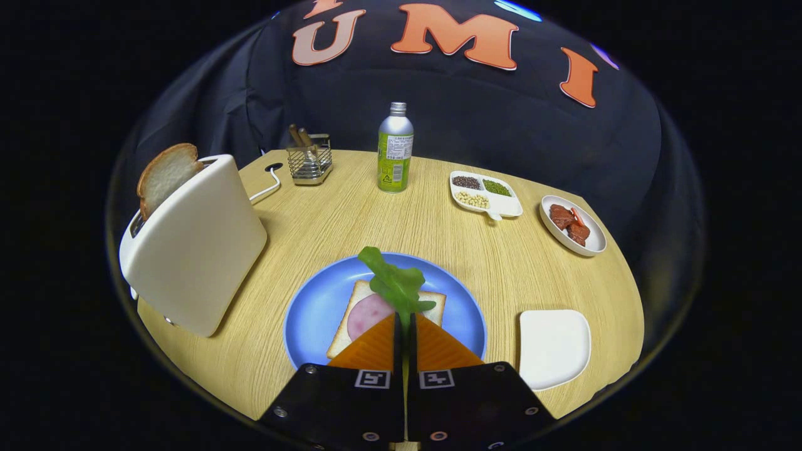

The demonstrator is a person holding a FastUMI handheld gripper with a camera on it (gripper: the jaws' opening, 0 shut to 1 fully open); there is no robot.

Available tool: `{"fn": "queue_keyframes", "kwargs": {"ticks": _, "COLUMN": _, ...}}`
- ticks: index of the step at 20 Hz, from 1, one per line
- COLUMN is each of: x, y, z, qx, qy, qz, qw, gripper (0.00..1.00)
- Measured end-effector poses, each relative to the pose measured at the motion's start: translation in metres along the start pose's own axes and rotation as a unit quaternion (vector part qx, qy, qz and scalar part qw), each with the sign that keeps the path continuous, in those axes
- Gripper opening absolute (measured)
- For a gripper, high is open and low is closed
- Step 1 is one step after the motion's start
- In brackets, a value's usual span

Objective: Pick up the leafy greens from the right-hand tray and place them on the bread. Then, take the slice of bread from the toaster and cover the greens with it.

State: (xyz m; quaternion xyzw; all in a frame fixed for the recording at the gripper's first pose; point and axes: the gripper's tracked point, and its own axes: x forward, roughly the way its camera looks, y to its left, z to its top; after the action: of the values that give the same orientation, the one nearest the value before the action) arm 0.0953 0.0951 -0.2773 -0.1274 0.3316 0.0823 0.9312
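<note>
Spreading under everything is a round, pale wood-grain surface [351, 213], with the booth's dark cloth wall [476, 119] hanging behind it. A blue plate [313, 307] sits near its front edge and serves as the landmark. Left of the plate stands a white toaster [194, 250] with a slice of bread [164, 172] sticking up from its slot. On the plate lies another bread slice [356, 300] topped with a pink round of ham [366, 313]. Right of the plate is an empty white tray [554, 347]. Beyond the plate stand a green bottle [395, 150] and a wire basket [310, 161]; beyond and to the right are a divided dish of beans [485, 194] and a small dish of red pieces [573, 225]. Over the plate, the claw [405, 329] is clamped together on the leafy greens [395, 282], which hang above the ham.
</note>
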Motion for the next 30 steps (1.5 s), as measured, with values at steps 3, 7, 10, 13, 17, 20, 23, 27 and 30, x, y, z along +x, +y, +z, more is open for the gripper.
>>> {"fn": "queue_keyframes", "kwargs": {"ticks": 3, "x": 0.005, "y": 0.002, "z": -0.008, "qx": -0.017, "qy": 0.014, "qz": -0.005, "qw": 1.000, "gripper": 0.10}}
{"fn": "queue_keyframes", "kwargs": {"ticks": 7, "x": 0.005, "y": 0.010, "z": -0.014, "qx": -0.024, "qy": 0.016, "qz": -0.002, "qw": 1.000, "gripper": 0.19}}
{"fn": "queue_keyframes", "kwargs": {"ticks": 10, "x": -0.001, "y": 0.009, "z": -0.010, "qx": -0.020, "qy": 0.003, "qz": -0.003, "qw": 1.000, "gripper": 0.44}}
{"fn": "queue_keyframes", "kwargs": {"ticks": 13, "x": -0.008, "y": 0.005, "z": -0.001, "qx": -0.001, "qy": -0.011, "qz": -0.010, "qw": 1.000, "gripper": 0.76}}
{"fn": "queue_keyframes", "kwargs": {"ticks": 17, "x": -0.022, "y": -0.002, "z": 0.006, "qx": 0.022, "qy": -0.017, "qz": -0.024, "qw": 0.999, "gripper": 0.99}}
{"fn": "queue_keyframes", "kwargs": {"ticks": 20, "x": -0.039, "y": -0.005, "z": 0.021, "qx": 0.039, "qy": -0.037, "qz": -0.031, "qw": 0.998, "gripper": 0.99}}
{"fn": "queue_keyframes", "kwargs": {"ticks": 23, "x": -0.057, "y": -0.004, "z": 0.041, "qx": 0.049, "qy": -0.053, "qz": -0.034, "qw": 0.997, "gripper": 0.99}}
{"fn": "queue_keyframes", "kwargs": {"ticks": 27, "x": -0.076, "y": 0.003, "z": 0.066, "qx": 0.034, "qy": -0.074, "qz": -0.041, "qw": 0.996, "gripper": 0.99}}
{"fn": "queue_keyframes", "kwargs": {"ticks": 30, "x": -0.093, "y": 0.017, "z": 0.081, "qx": 0.037, "qy": -0.083, "qz": -0.035, "qw": 0.995, "gripper": 0.99}}
